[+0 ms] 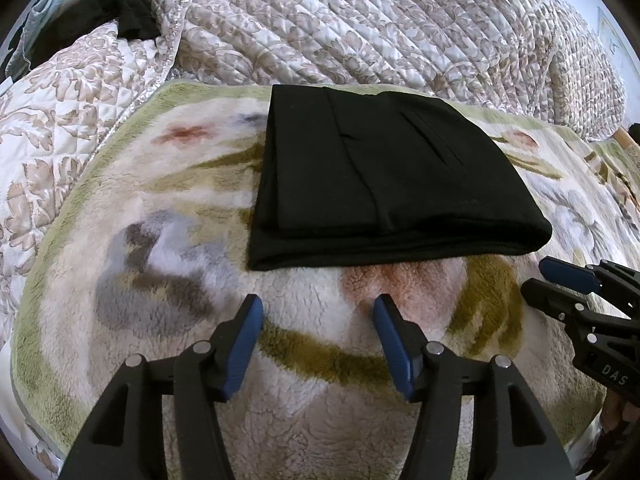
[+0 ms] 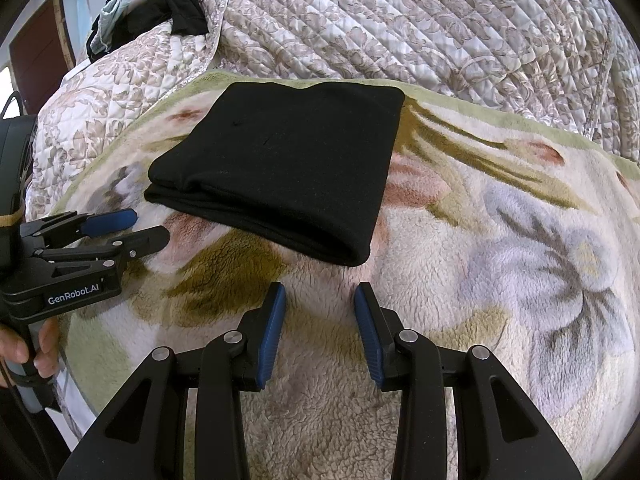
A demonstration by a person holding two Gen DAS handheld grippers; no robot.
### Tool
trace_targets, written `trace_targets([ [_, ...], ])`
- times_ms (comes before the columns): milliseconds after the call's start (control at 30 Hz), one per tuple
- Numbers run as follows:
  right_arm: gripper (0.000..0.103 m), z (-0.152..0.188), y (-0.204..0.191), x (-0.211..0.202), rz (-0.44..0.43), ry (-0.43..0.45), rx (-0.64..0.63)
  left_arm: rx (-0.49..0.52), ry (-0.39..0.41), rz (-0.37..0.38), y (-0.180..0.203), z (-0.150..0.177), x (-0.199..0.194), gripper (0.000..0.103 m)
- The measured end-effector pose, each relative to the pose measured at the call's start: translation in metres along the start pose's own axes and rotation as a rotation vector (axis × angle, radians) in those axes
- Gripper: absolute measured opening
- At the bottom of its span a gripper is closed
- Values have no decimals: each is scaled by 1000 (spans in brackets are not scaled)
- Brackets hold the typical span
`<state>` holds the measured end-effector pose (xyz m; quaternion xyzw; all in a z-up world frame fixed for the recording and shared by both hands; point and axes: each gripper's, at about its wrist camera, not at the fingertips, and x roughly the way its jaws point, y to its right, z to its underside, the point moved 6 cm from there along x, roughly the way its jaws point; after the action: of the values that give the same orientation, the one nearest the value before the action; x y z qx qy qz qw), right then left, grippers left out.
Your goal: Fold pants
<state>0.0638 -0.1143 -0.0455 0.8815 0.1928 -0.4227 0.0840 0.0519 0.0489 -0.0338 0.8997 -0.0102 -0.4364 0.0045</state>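
Both grippers hang tilted down over the fleece blanket [image 1: 120, 240], side by side. The left gripper [image 1: 318, 308] has its jaws spread apart with nothing between them; the right gripper [image 2: 320, 292] has its jaws apart too, narrower, also empty. A hand [image 2: 28, 344] grips the left gripper's handle. 1 pair of black pants [image 1: 384, 172], folded into a flat stack, lies on the blanket just ahead of both grippers, touching neither. Beyond the pants lies 1 quilted bedspread [image 1: 360, 20], and far ahead on the left a pile of dark clothes [image 1: 104, 12].
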Motion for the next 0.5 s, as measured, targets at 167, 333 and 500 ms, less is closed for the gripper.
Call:
trace_targets([
  [167, 37, 0, 0, 0, 0, 0, 0, -1, 0, 0, 0, 0, 0, 62],
  [333, 37, 0, -1, 0, 1, 1, 0, -2, 0, 0, 0, 0, 0, 62],
  [500, 37, 0, -1, 0, 1, 1, 0, -2, -1, 1, 1, 0, 0, 62],
])
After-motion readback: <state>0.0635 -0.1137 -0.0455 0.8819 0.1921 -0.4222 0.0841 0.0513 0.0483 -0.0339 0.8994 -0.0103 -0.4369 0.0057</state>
